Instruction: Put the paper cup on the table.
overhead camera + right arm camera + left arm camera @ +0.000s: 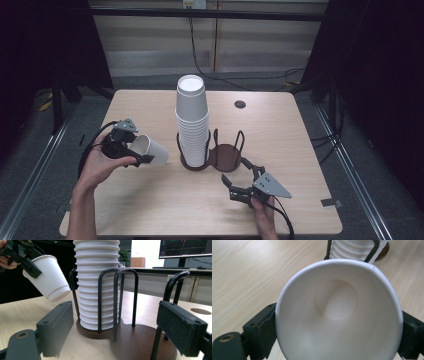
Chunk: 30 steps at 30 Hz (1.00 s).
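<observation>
In the high view, a pale wooden table (280, 130) carries a dark brown 2-bay wire cup holder (212, 155). Its left bay holds a tall stack of white paper cups (191, 122); its right bay is bare. To the left of the holder, the left gripper (141, 156) grasps a single white paper cup (150, 149), tipped on its side above the tabletop with its base pointing toward the stack and well apart from it. The right gripper (239, 181) sits near the table's front edge, just in front of the holder's bare bay, its jaws spread and holding nothing.

In the left gripper view, the paper cup (337, 315) faces the camera mouth-first, with a black jaw pressed against each side of its wall. The ribbed stack (357, 250) and 2 holder wires stand just beyond the rim.

In the right gripper view, the 2 black jaws stand wide apart with the holder (140, 340) between them, touching nothing. The stack (96, 285) rises inside the wire loops. At upper left the left gripper (23, 258) clasps the tilted cup (48, 278), which hangs above the table beside the stack without touching it.
</observation>
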Tool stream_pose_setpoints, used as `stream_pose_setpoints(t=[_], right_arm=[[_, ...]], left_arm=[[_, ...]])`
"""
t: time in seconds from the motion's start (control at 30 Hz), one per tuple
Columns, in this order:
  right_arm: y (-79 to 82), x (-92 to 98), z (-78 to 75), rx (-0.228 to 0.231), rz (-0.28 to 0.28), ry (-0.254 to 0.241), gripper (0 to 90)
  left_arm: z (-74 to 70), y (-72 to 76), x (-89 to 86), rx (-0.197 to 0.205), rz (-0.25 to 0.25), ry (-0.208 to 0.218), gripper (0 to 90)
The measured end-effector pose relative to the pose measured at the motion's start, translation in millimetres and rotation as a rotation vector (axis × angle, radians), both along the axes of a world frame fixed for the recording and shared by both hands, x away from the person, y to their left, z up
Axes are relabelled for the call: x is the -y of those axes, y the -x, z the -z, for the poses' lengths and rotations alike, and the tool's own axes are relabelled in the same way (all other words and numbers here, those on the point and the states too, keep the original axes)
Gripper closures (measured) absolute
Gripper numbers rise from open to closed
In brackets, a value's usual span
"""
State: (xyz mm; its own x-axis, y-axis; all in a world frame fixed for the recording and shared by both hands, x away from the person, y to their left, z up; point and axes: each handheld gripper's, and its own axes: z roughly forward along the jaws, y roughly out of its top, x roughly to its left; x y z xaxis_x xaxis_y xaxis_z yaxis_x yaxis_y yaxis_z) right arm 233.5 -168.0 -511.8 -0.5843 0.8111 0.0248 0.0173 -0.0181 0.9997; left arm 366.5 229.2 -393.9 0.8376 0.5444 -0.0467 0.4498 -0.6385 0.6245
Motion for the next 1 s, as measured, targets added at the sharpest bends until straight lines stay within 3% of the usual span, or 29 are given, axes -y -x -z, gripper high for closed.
stream_pose_setpoints(t=[0.1,0.13,0.17,0.27,0.43,0.47,0.57,0.67,0.73,0.87,0.9,0.97,1.0], right_arm=[[-0.1,0.1,0.0,0.000,0.000,0.000,13.6],[0.0,0.0,0.0,0.001,0.000,0.001,13.6],[0.1,0.0,0.0,0.002,-0.001,0.001,13.6],[0.0,0.0,0.0,0.001,0.000,0.001,13.6],[0.1,0.0,0.0,0.001,0.000,0.001,13.6],[0.1,0.0,0.0,0.002,0.000,0.001,13.6],[0.4,-0.1,0.0,0.003,0.002,0.002,13.6],[0.2,0.0,0.0,0.003,0.000,0.001,13.6],[0.4,-0.1,0.0,0.003,0.000,0.002,13.6],[0.4,-0.1,0.0,0.003,0.003,0.002,13.6],[0.5,-0.2,0.0,0.004,0.006,0.002,13.6],[0.4,-0.1,0.0,0.003,0.005,0.002,13.6],[0.3,-0.1,0.0,0.003,0.005,0.002,13.6]], left_arm=[[-1.1,-5.4,1.8,-0.001,-0.011,-0.019,9.8],[-0.7,-10.7,3.8,-0.017,-0.003,-0.051,9.6],[-0.7,-10.7,3.8,-0.017,-0.003,-0.051,9.5],[1.8,-17.1,9.2,-0.032,0.003,-0.109,9.4],[6.4,-30.8,11.4,-0.065,0.018,-0.124,8.9],[8.8,-32.3,12.1,-0.073,-0.002,-0.112,8.9],[10.6,-40.9,11.7,-0.085,0.010,-0.164,8.6],[10.7,-43.3,15.1,-0.083,0.013,-0.196,8.3],[10.5,-45.5,22.5,-0.068,0.035,-0.249,8.2],[15.2,-47.1,31.0,-0.059,0.015,-0.258,7.9],[18.6,-49.3,34.3,-0.070,0.028,-0.286,7.7],[20.2,-50.1,35.7,-0.074,0.024,-0.295,7.5],[21.6,-50.7,38.0,-0.067,0.014,-0.325,7.5]])
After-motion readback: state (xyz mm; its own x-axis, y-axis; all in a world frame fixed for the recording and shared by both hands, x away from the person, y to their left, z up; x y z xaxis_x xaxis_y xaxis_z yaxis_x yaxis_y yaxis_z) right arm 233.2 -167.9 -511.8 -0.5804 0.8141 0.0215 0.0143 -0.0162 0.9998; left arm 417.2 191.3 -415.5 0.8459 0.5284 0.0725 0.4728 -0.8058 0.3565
